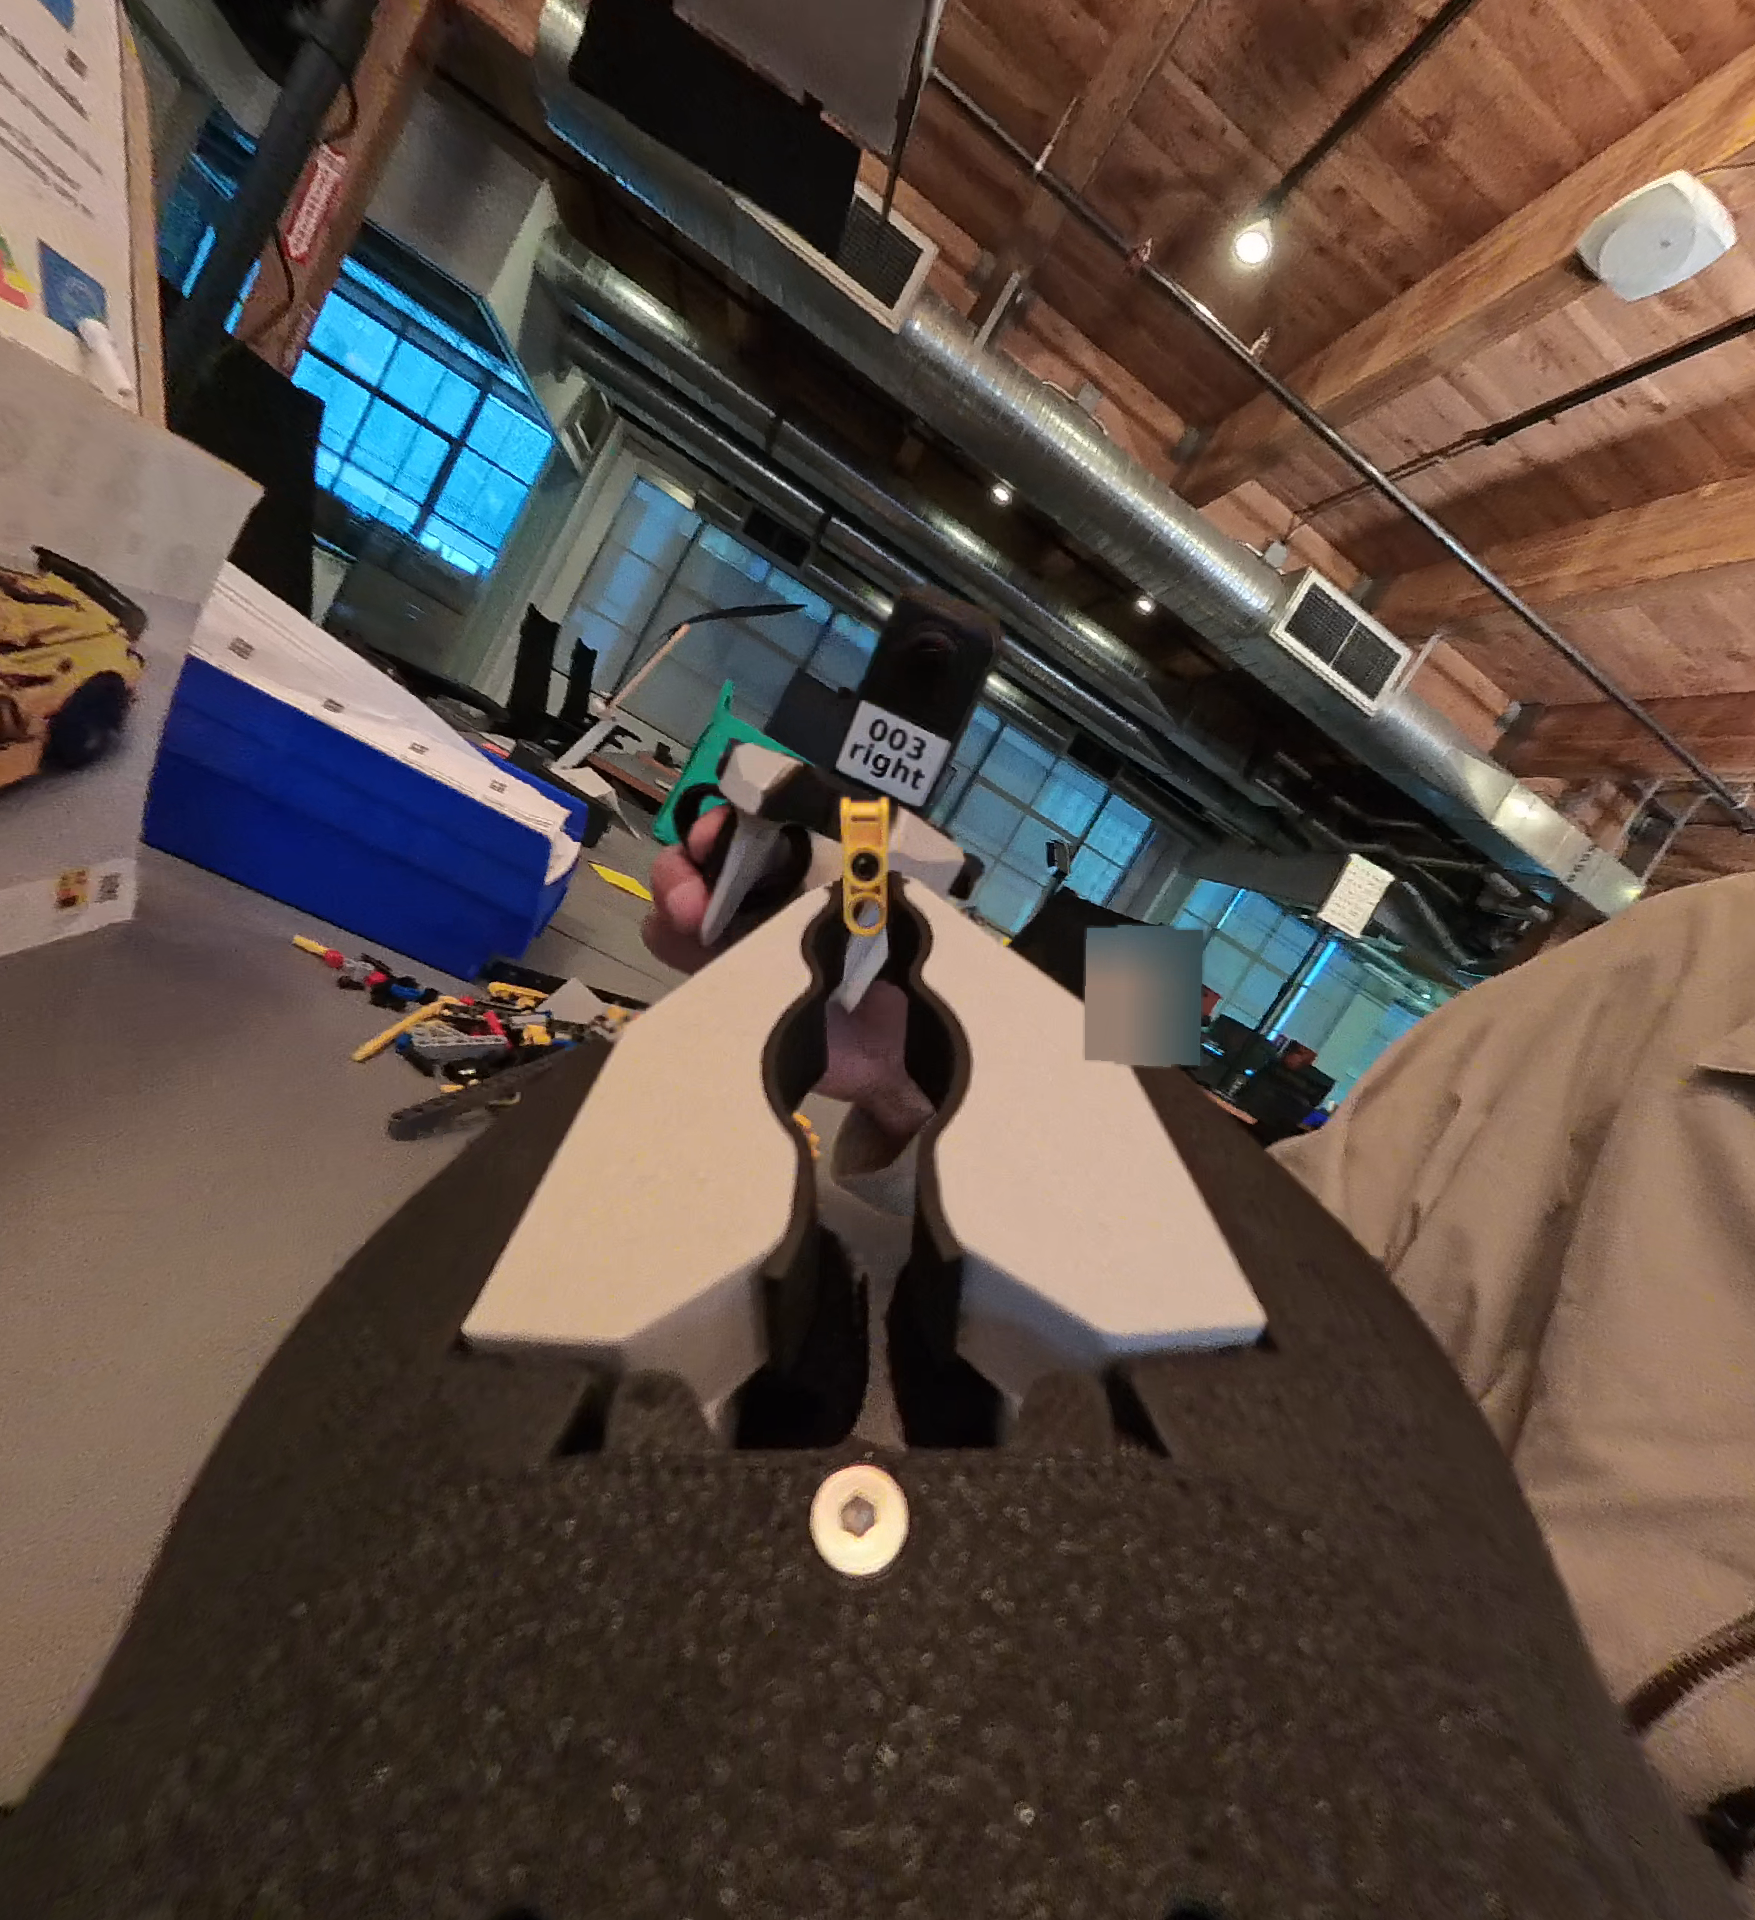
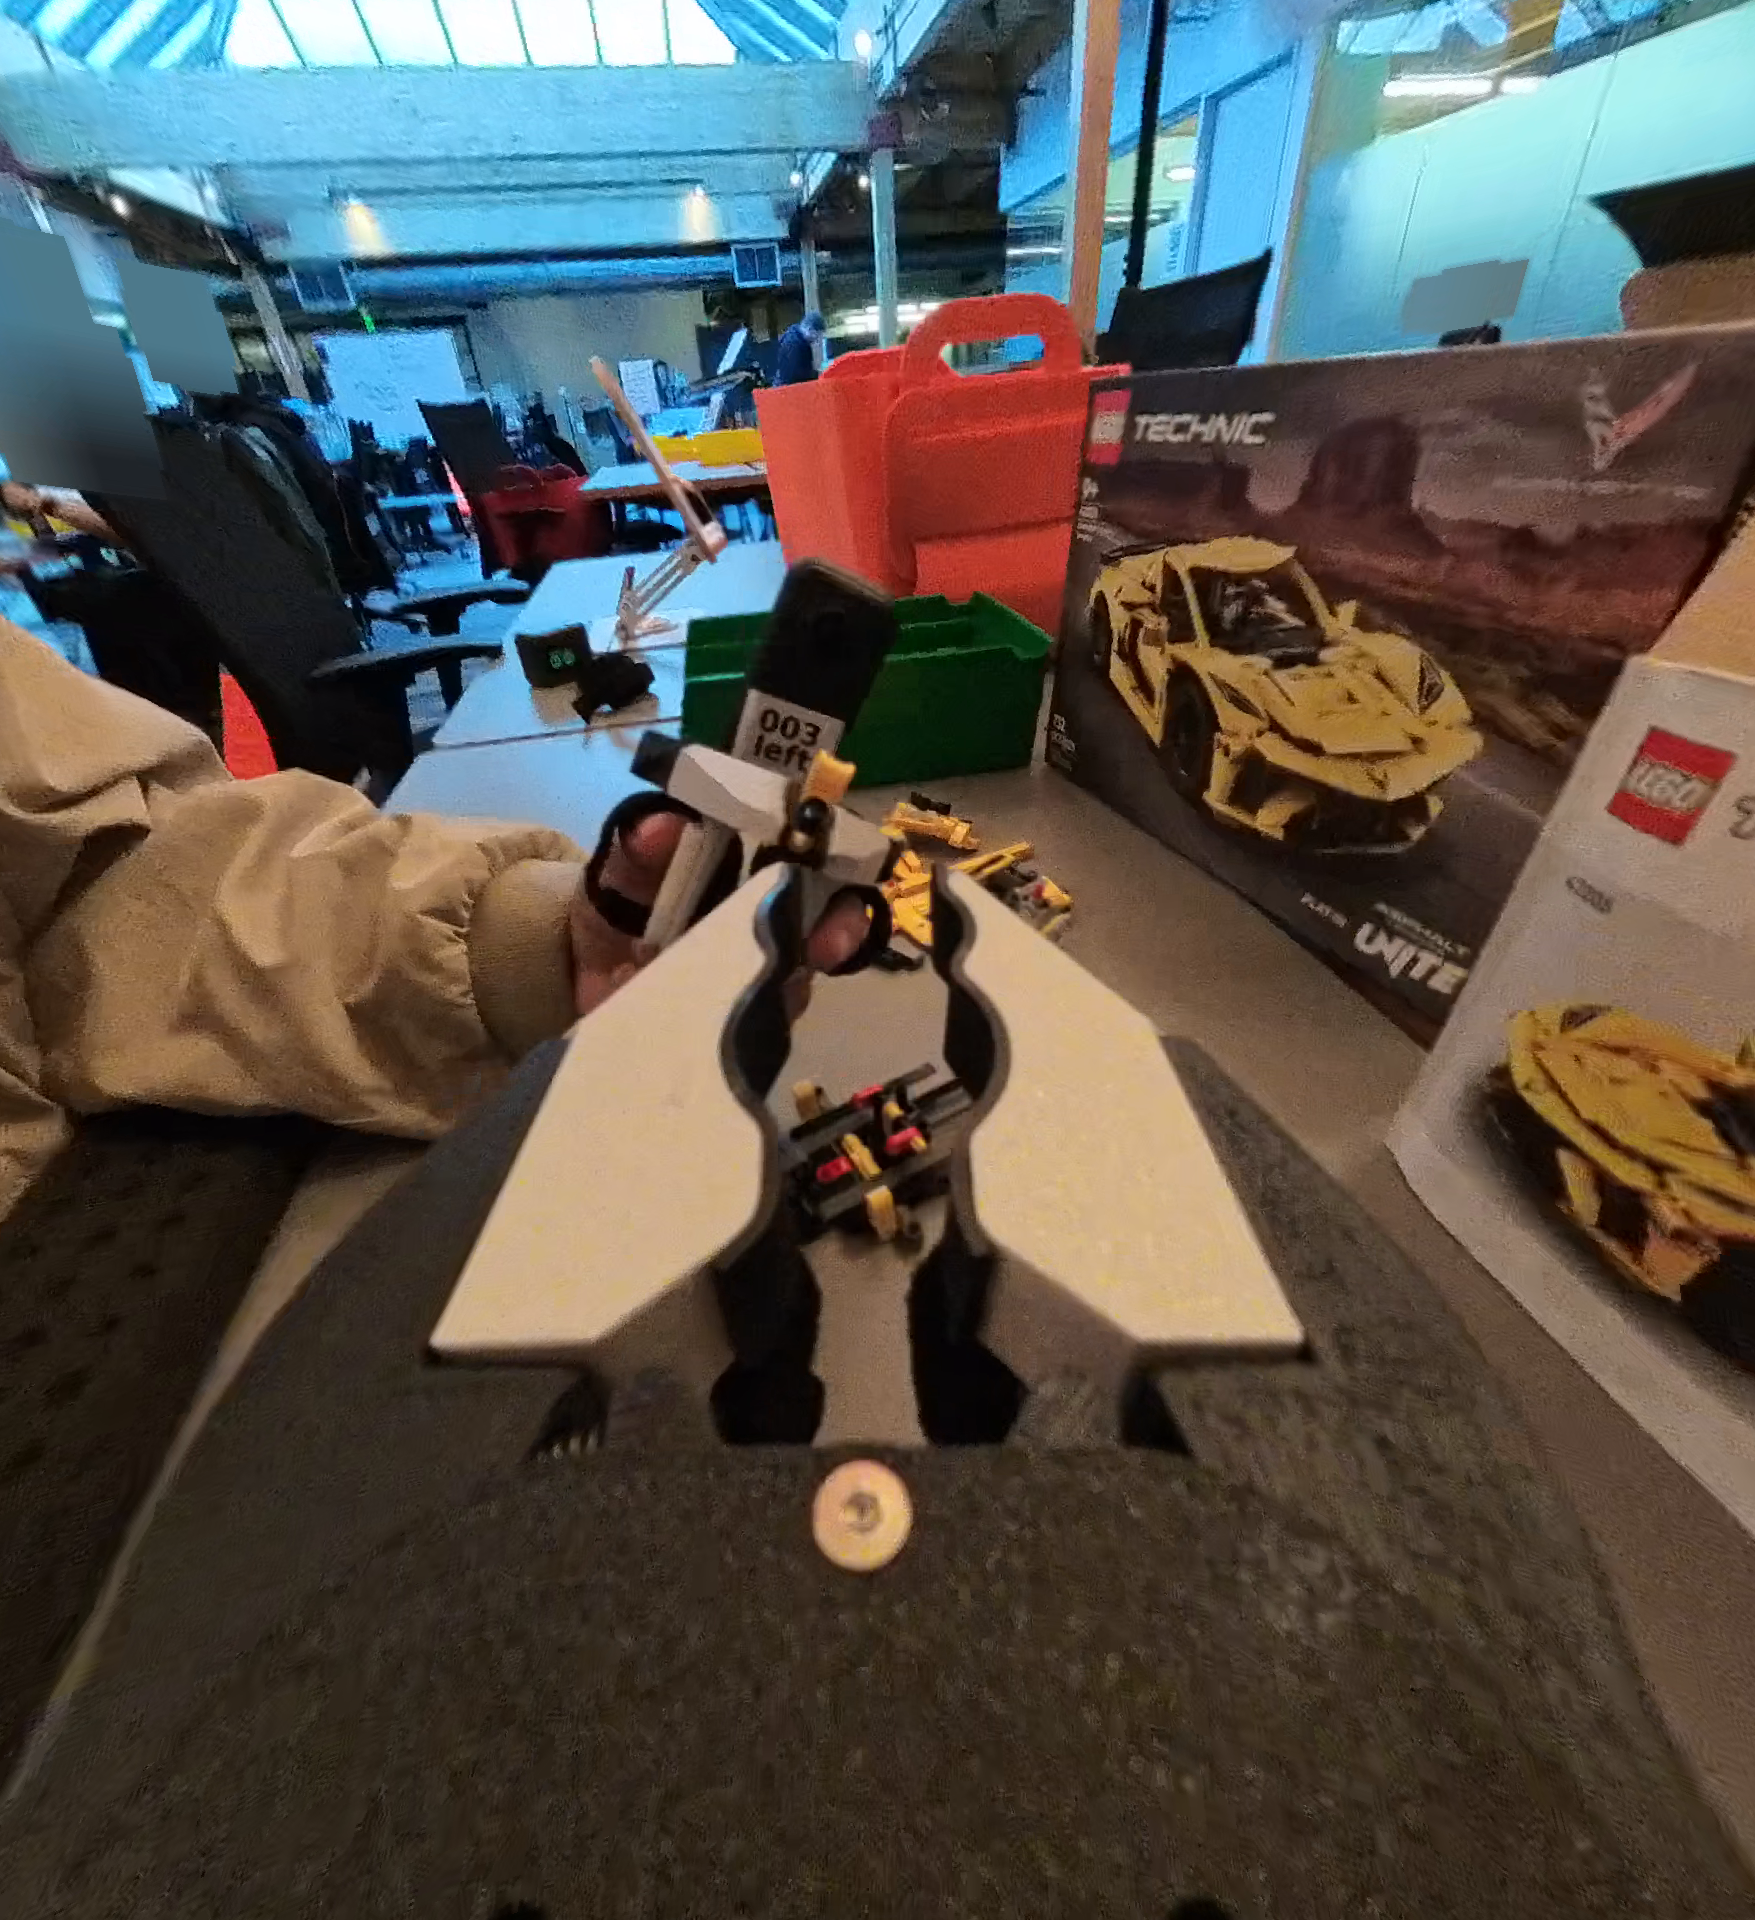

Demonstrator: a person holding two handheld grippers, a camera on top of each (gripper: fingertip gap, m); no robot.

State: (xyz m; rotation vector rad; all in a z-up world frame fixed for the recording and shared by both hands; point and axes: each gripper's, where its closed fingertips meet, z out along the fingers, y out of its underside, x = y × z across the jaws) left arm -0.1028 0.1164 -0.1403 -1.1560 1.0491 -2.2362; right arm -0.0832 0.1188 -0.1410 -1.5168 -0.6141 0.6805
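Observation:
My left gripper (image 1: 862, 906) is shut on the lower end of a small yellow holed beam (image 1: 865, 868), held upright in the air above the grey table (image 1: 177, 1195). In the right wrist view the same beam (image 2: 829, 777) carries a black pin and sits at the tip of the left gripper (image 2: 800, 821). My right gripper (image 2: 860, 883) faces it tip to tip, with its jaws apart and nothing between them, just short of the beam. It also shows in the left wrist view (image 1: 837, 800), behind the beam. A black, yellow and red partial assembly (image 2: 868, 1153) lies on the table below.
Loose yellow and black parts (image 1: 457, 1029) (image 2: 956, 862) lie scattered on the table. A box picturing a yellow car (image 2: 1372, 665) and a booklet (image 2: 1631, 1039) stand at the right. A green bin (image 2: 956, 686), an orange bag (image 2: 935, 457) and a blue bin (image 1: 333, 800) stand behind. A beige sleeve (image 2: 177, 914) is at the left.

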